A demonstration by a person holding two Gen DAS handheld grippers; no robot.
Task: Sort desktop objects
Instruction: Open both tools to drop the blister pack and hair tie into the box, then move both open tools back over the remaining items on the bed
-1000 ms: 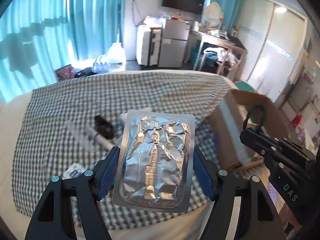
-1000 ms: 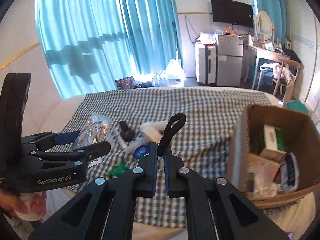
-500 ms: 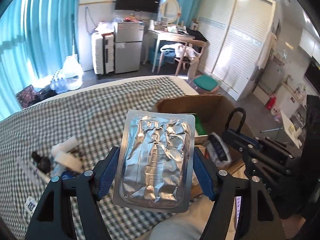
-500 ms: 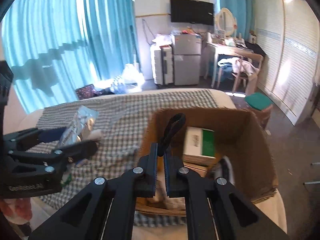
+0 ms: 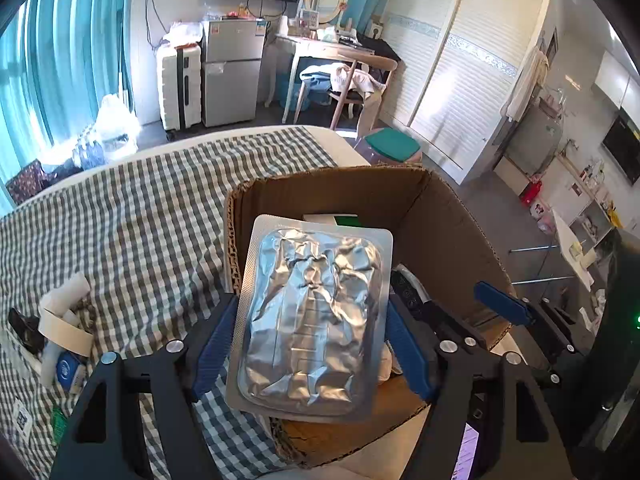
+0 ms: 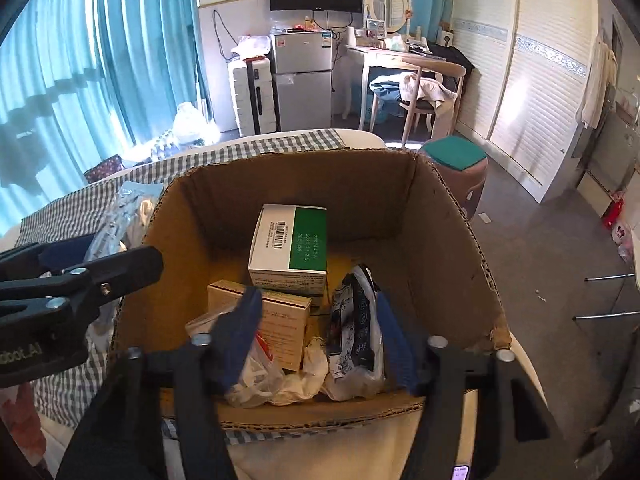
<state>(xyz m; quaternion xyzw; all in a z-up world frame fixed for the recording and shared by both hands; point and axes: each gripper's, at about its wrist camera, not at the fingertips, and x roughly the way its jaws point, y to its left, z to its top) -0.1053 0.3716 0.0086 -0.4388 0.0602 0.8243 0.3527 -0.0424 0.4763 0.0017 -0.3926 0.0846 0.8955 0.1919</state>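
Since the earlier frames both tools have travelled from above the checked cloth to above the cardboard box [image 5: 452, 216], and the black looped item formerly pinched in the right tool [image 6: 316, 332] is no longer between its fingers. The right tool's jaws are opening; nothing sits between them, and they hang over the box interior.

The left tool [image 5: 312, 332] is also opening. The foil blister pack [image 5: 310, 320] is between its blue pads [image 5: 212, 344]; a narrow gap shows at each side edge, so firm contact cannot be confirmed. The pack is a rounded rectangle with a flat matte silver border and a raised, heavily crumpled foil centre, standing on end above the box's near-left corner.

Inside the box: a white-and-green carton [image 6: 290, 248] upright at the back, a tan carton [image 6: 276, 320] before it, a patterned pouch [image 6: 356, 320] to the right, and crumpled clear plastic [image 6: 256, 372] at the front.

The checked cloth [image 5: 120, 232] covers the bench.
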